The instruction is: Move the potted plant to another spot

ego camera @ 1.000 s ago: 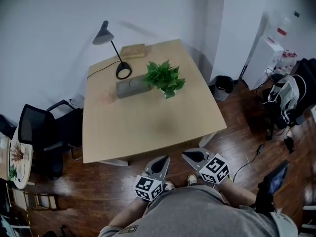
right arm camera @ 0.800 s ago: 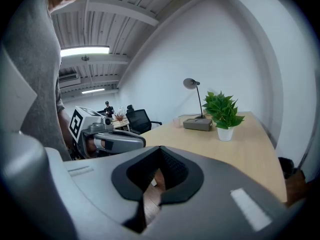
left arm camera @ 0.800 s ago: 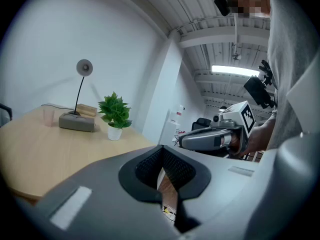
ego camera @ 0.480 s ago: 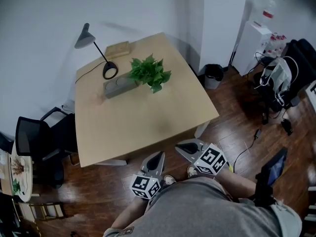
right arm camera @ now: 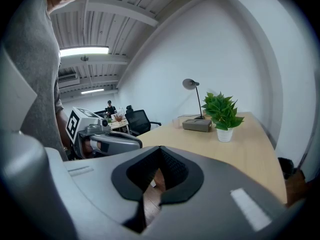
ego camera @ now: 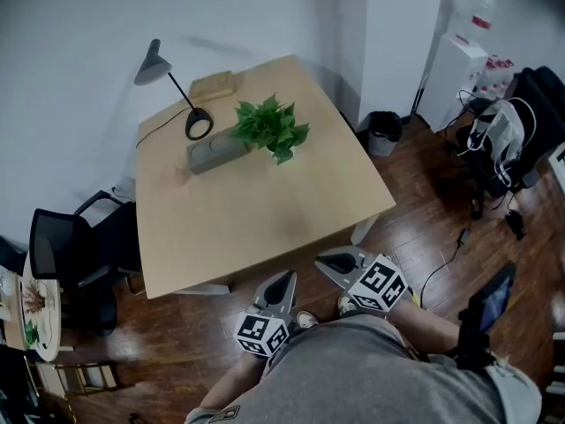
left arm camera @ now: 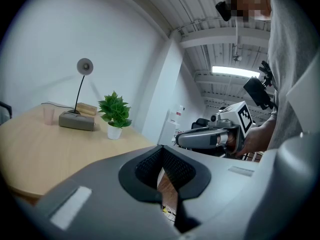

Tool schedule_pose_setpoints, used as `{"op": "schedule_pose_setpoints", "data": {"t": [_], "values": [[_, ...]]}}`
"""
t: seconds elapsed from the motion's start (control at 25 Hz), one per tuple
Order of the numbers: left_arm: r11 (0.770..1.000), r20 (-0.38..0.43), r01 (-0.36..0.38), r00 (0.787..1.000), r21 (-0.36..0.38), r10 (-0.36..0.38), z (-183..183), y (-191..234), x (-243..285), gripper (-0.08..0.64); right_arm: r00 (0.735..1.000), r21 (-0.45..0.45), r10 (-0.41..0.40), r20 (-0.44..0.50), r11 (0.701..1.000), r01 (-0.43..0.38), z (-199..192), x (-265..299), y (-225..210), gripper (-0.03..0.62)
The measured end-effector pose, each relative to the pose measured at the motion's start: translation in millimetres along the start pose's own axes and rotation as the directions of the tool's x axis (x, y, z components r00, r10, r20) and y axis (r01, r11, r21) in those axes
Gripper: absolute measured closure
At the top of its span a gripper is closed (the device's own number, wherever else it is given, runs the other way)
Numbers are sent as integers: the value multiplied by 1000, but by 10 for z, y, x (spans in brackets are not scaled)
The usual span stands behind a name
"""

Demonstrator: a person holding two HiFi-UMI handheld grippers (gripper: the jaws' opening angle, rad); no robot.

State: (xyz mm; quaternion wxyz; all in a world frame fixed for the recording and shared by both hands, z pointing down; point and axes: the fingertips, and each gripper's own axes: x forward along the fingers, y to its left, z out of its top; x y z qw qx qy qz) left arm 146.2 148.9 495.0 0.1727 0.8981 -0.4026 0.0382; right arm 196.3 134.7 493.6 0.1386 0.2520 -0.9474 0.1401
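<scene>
Two empty grippers, left and right, sit closed, far from the desk lamp; the potted plant stands near it. We judge it light and tippy: clamp the stiff white pot, not leaves.

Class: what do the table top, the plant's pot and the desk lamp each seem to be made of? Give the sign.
Table top: pale wood or wood-look laminate, matte; even tan colour with a faint sheen.
Plant's pot: white and smooth, ceramic or plastic; the look leaves it open.
Desk lamp: probably painted metal; thin stiff stem, smooth grey shade.
</scene>
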Motion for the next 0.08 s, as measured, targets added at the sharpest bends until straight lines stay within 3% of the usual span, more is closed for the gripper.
{"op": "schedule_pose_setpoints", "data": {"t": [0.08], "values": [[1000,-3,-5,1000,-2,5,17,24,-12,554,1000,2,1,2,1000,-1,12,30,3,588]]}}
